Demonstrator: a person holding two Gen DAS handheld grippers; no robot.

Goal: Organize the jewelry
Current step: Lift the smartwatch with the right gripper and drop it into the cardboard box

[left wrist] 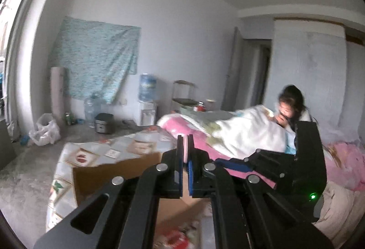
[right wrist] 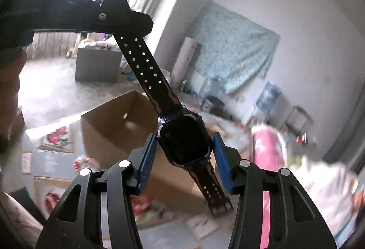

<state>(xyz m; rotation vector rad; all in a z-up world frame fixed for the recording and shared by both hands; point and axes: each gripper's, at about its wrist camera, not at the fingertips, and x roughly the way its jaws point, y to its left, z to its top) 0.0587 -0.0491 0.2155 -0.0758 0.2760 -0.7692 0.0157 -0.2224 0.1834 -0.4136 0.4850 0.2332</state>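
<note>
Bedroom, cardboard box [right wrist: 118, 125] below. Right tool [right wrist: 186, 148] pinching rigid smartwatch [right wrist: 184, 141] case; floppy strap dangling. Left tool [left wrist: 186, 171] nearly closed, empty.

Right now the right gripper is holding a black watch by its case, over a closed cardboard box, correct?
Nearly. The right gripper does hold the black watch by its case, but the cardboard box behind it is open, as the right wrist view shows.
</note>
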